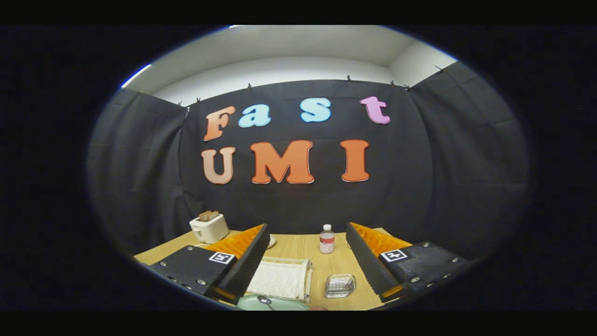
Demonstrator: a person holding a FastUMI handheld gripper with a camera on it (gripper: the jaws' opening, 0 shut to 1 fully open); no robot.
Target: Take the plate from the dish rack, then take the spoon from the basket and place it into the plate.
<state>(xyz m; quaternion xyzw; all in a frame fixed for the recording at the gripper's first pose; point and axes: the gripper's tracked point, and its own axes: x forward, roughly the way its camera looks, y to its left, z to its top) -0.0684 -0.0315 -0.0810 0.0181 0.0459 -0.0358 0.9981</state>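
My gripper [308, 242] is open, held above the wooden table [333, 268], with nothing between its fingers. Below and between the fingers lies a pale green plate [275, 304], partly cut off. A metal spoon [265, 301] rests on it, bowl up. Just beyond the plate sits a white dish rack [282, 277] with a ribbed mat, nothing standing in it. To the right of the rack is a small clear basket [340, 285], which looks empty.
A white toaster [209, 227] with bread in its slots stands at the back left of the table. A small bottle [327, 239] with a white cap and red label stands at the back centre. A round object's edge [271, 241] peeks past the left finger.
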